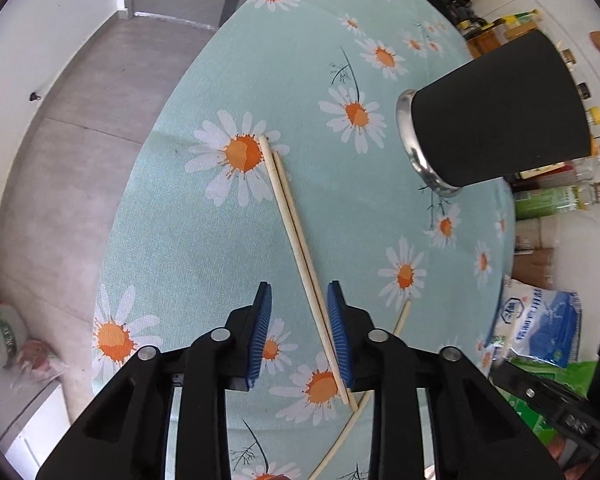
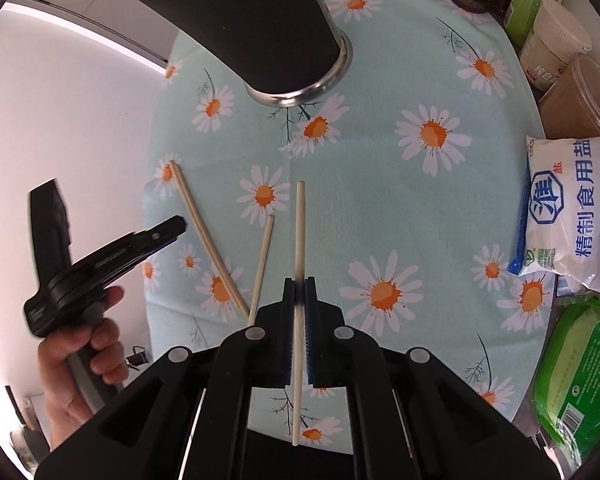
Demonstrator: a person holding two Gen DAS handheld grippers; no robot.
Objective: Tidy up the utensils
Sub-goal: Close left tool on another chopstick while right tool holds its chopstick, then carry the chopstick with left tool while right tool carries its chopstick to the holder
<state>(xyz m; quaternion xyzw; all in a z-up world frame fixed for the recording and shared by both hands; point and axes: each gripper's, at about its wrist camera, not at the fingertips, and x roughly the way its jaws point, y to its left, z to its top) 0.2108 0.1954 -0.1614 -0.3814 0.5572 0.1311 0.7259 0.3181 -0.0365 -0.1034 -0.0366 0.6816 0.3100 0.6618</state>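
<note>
Chopsticks came first in the left wrist view: 2 of them, a pair (image 1: 296, 248), lay side by side on the daisy-cloth counter (image 1: 204, 240), long axis running from near the fingers away up-left. The left gripper (image 1: 300, 332) pointed down over their near ends. Its fingers stood partly open, the right pad (image 1: 338, 332) seeming to touch the pair and the left pad clear, so nothing was gripped. A 3rd stick (image 1: 400, 320) peeked out beyond the right finger. The black holder (image 1: 500, 112) stood well apart, up-right.

In the right wrist view, the right gripper (image 2: 300, 320) was clamped tight on 1 chopstick (image 2: 299, 232), which ran straight along the fingers and stuck out past them toward the holder (image 2: 260, 20) ahead. The pair (image 2: 204, 232) and the loose stick (image 2: 262, 264) lay on the cloth to its left, nearer the left gripper (image 2: 168, 228), held by a hand (image 2: 80, 360). The left fingers looked better placed for the pair, needing only to centre and close.
</note>
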